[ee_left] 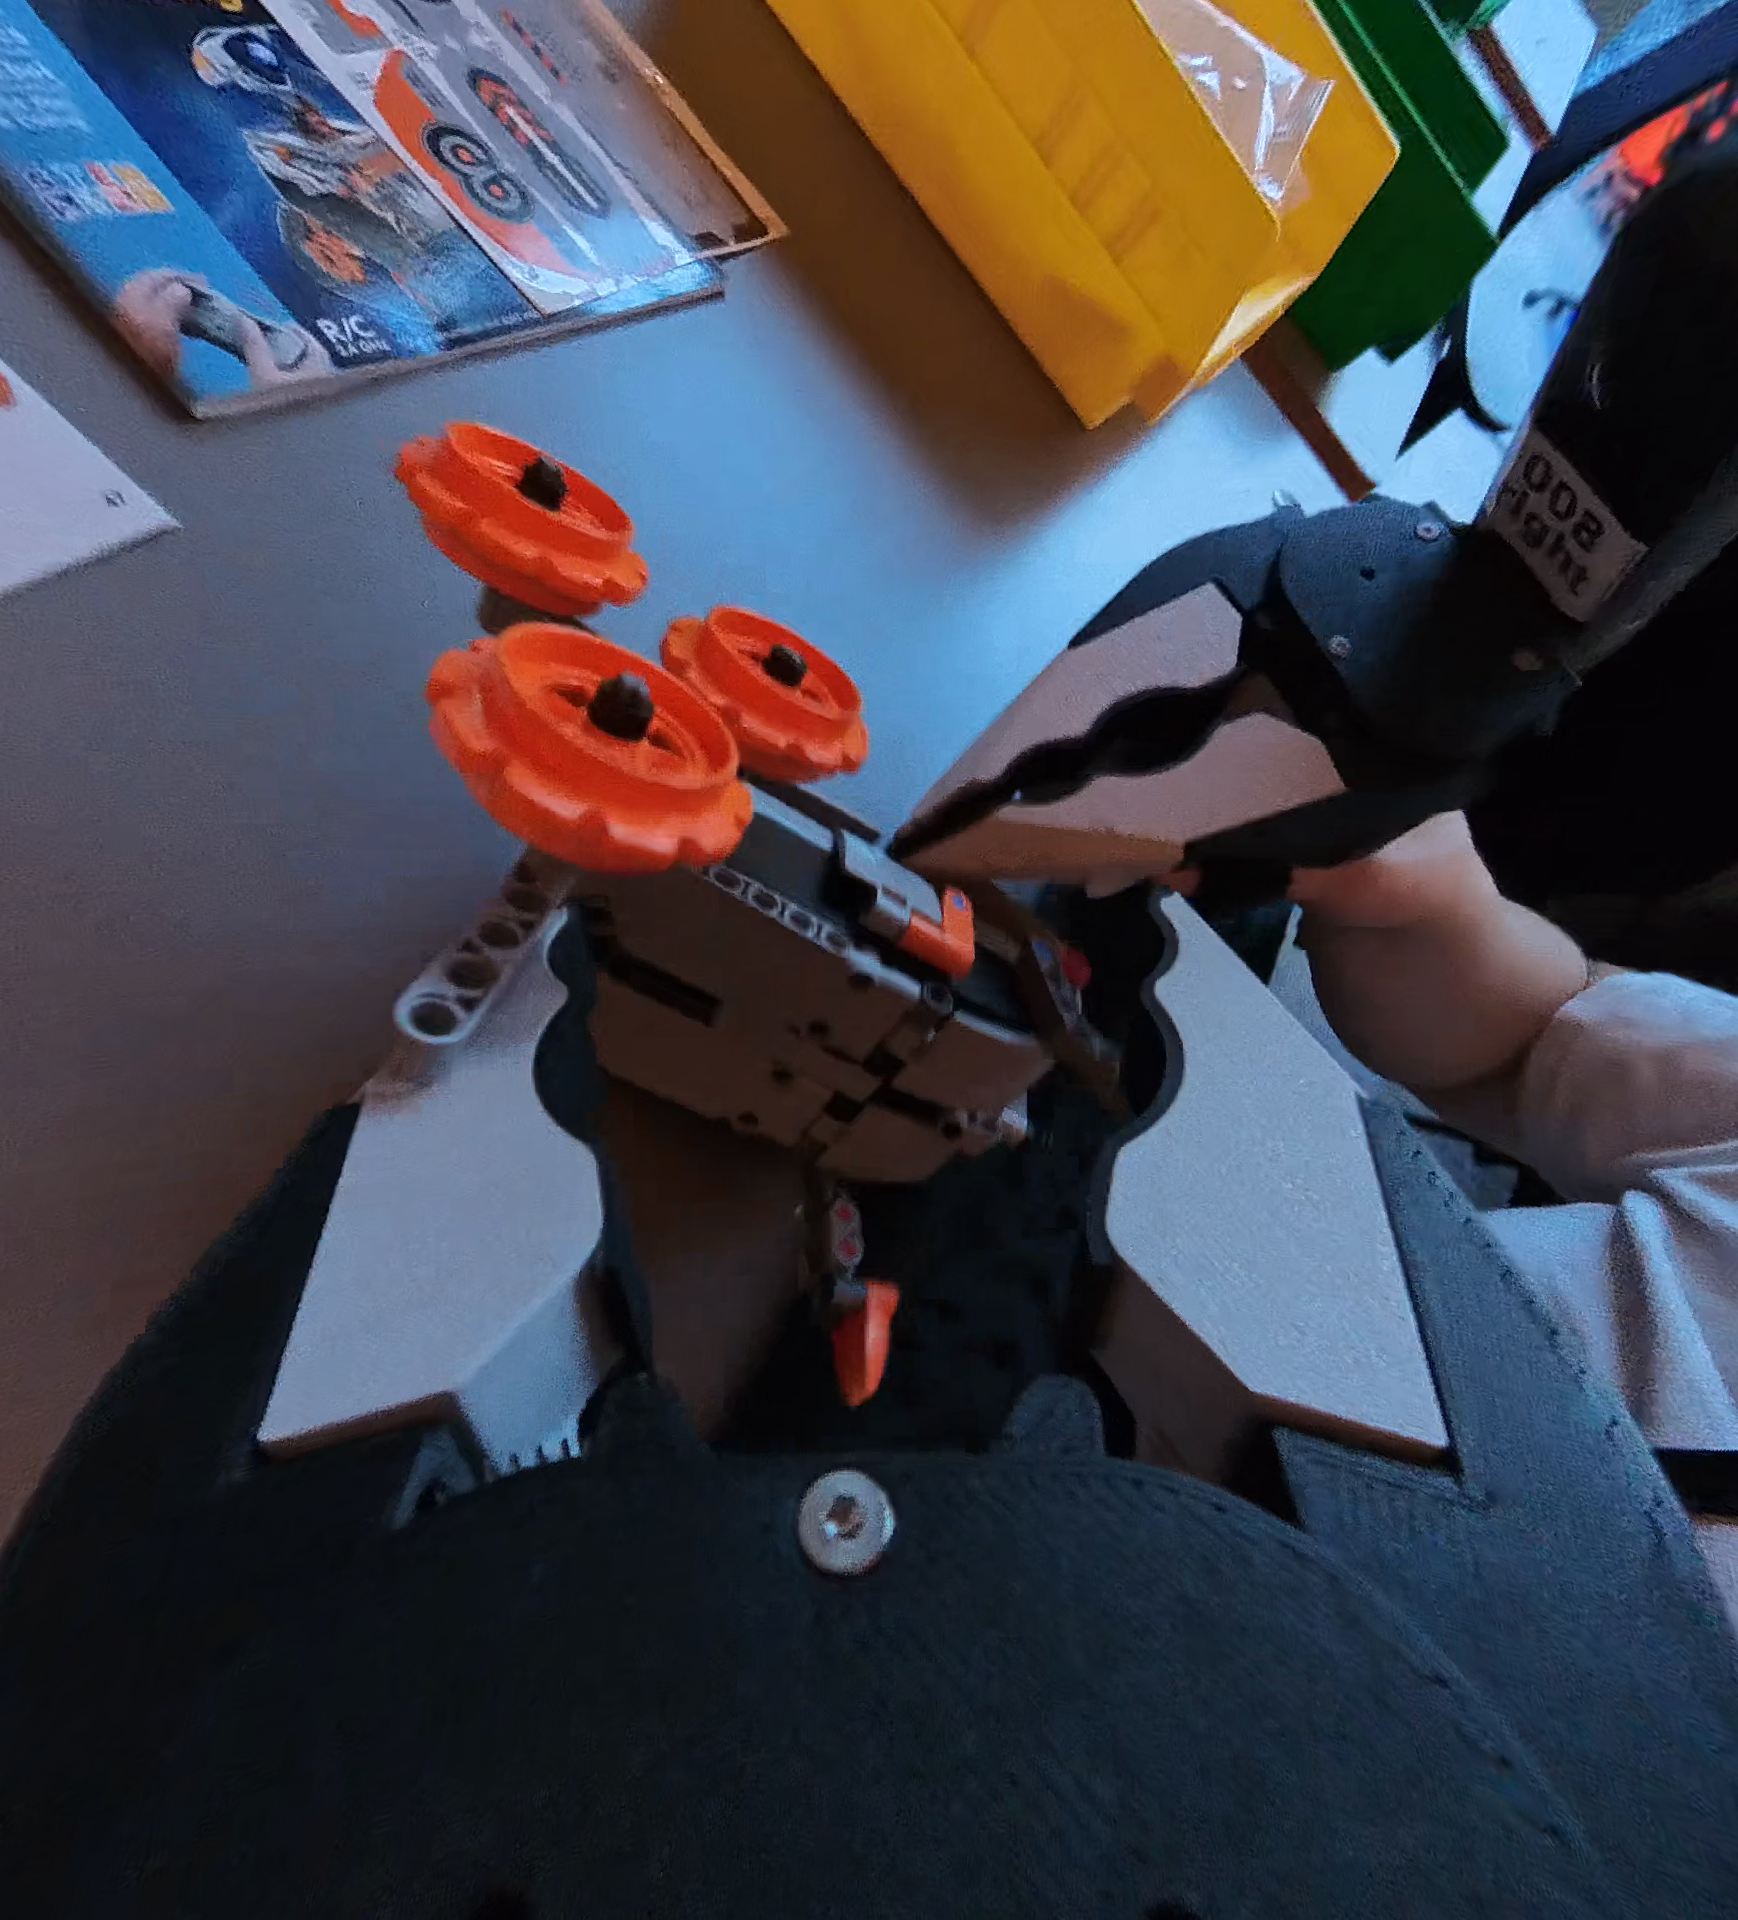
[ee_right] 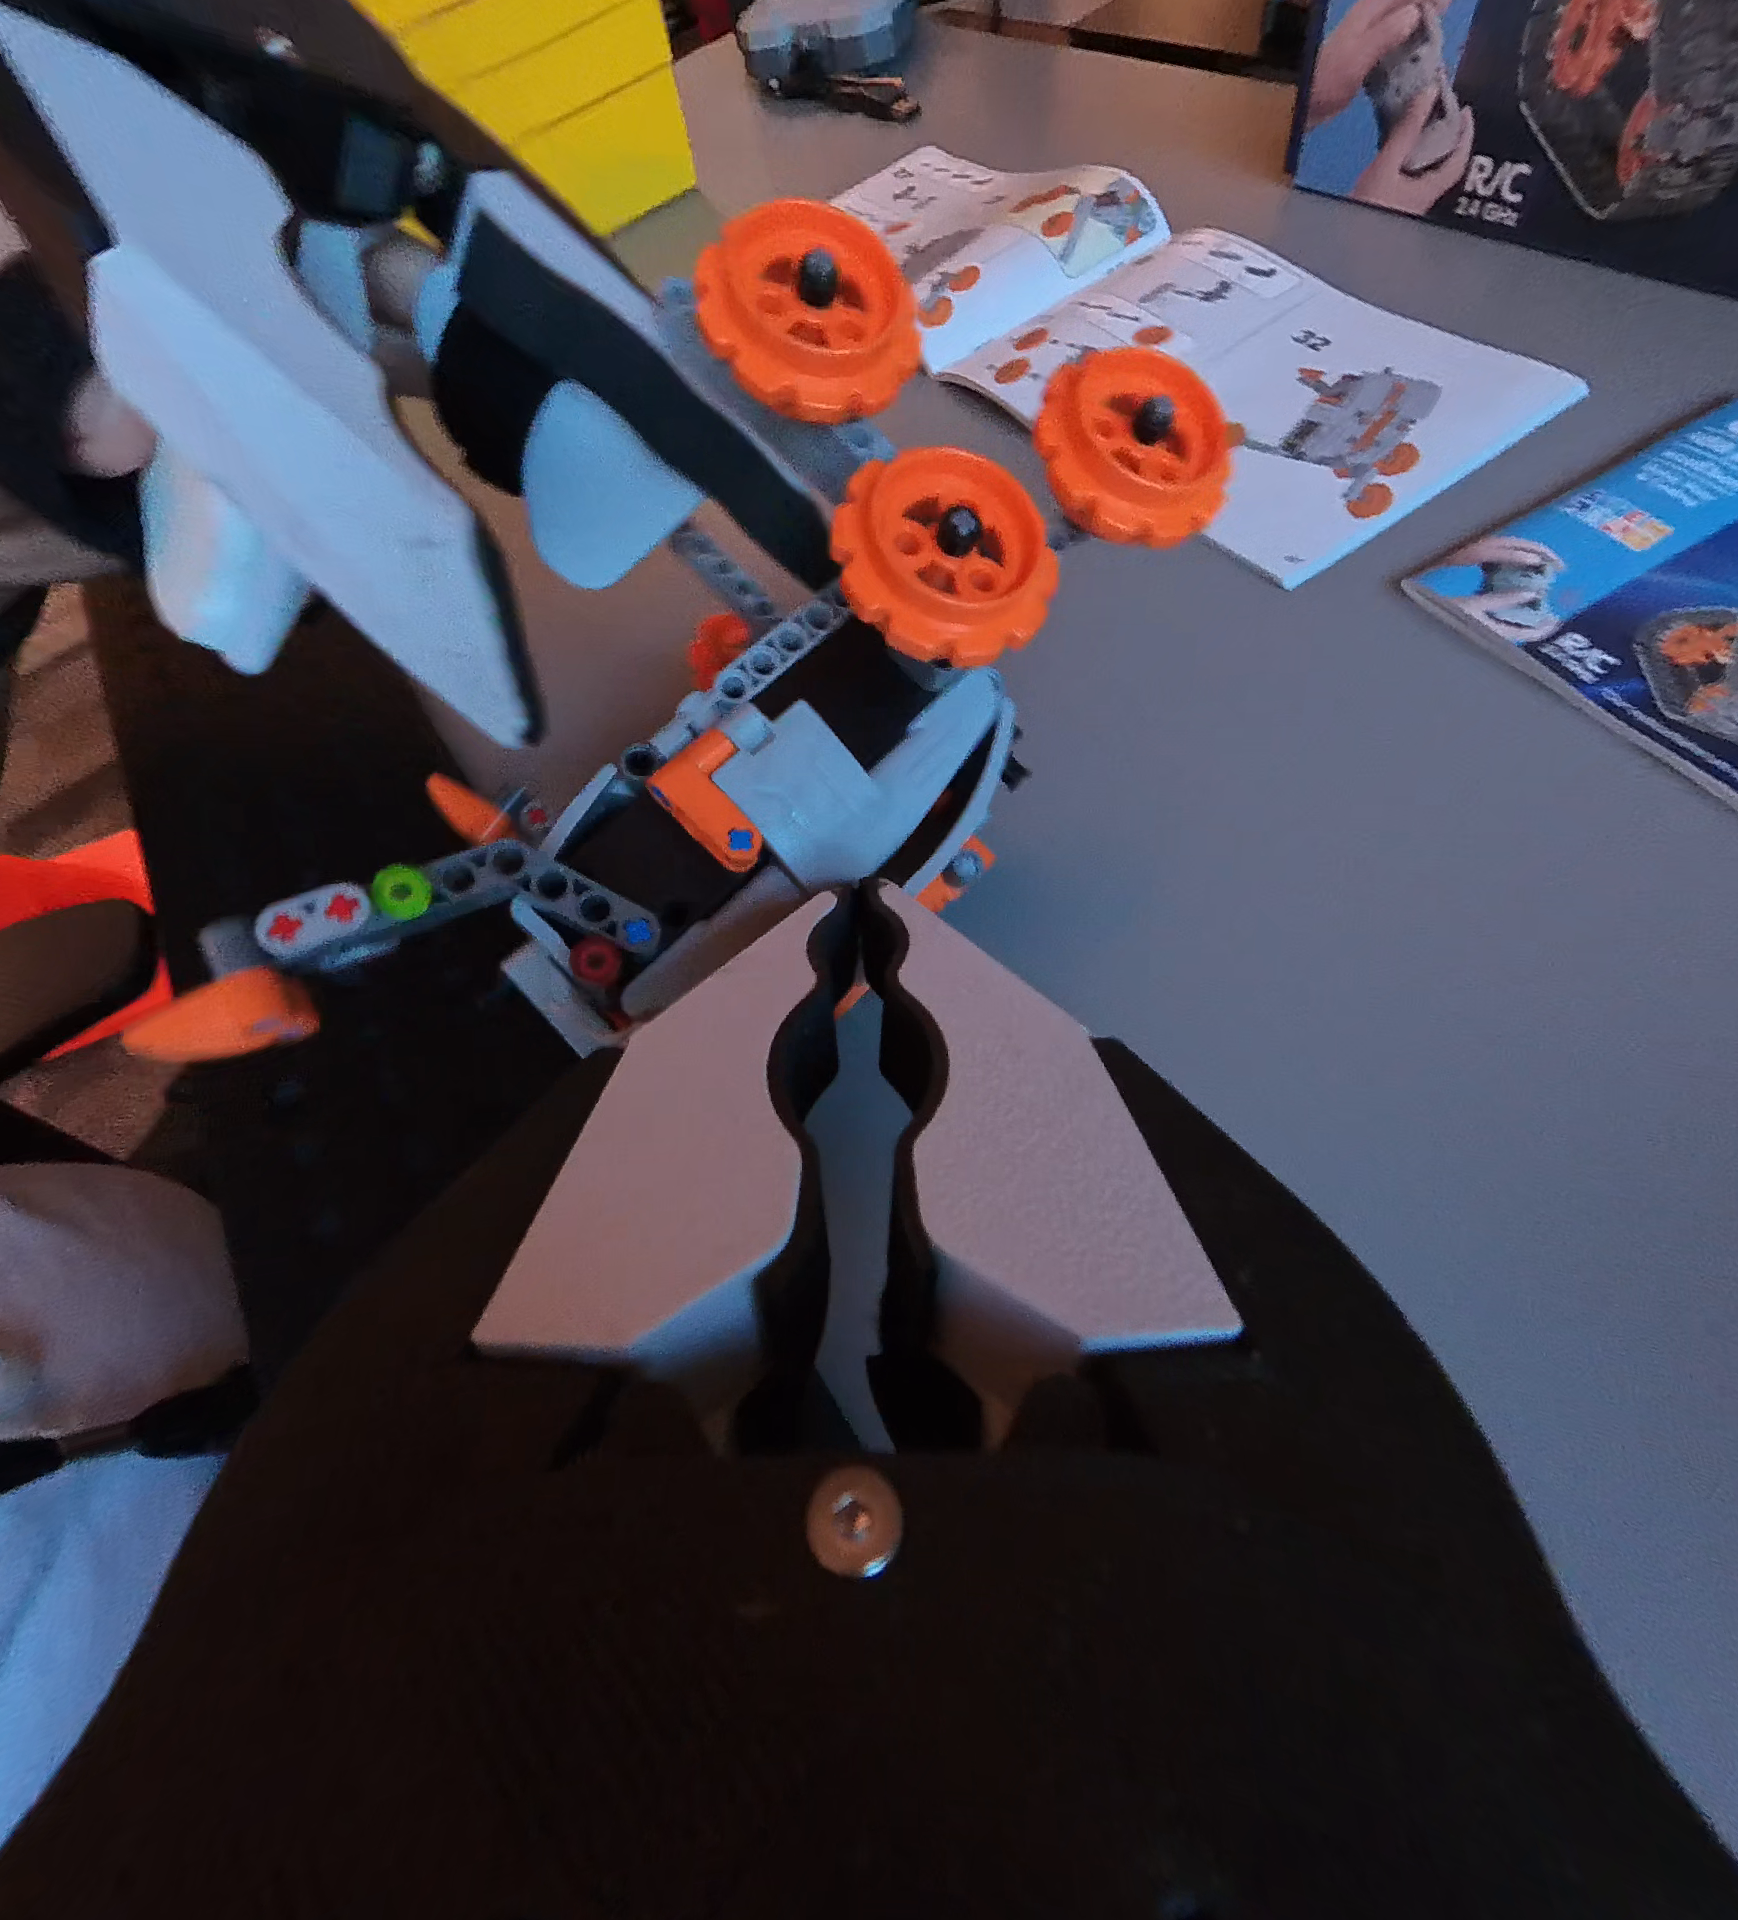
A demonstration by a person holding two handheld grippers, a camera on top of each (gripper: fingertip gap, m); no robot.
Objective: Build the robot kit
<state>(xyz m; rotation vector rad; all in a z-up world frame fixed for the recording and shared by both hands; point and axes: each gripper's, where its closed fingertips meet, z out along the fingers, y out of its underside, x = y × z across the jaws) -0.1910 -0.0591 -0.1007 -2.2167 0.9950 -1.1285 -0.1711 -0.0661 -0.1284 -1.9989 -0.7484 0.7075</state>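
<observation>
Your left gripper (ee_left: 860,997) is clamping the grey brick-built model (ee_left: 803,1029) by its body, holding it tilted above the grey table (ee_left: 221,831) with its three orange wheels (ee_left: 590,743) pointing away. Your right gripper (ee_right: 863,902) is reaching in from the side, its fingers nearly closed with the tips pressing at the model's grey-and-orange panel (ee_right: 740,800); whether they pinch anything, you cannot tell. Yellow bins (ee_left: 1083,177) are sitting well apart, a clear plastic bag (ee_left: 1249,94) lying in one.
</observation>
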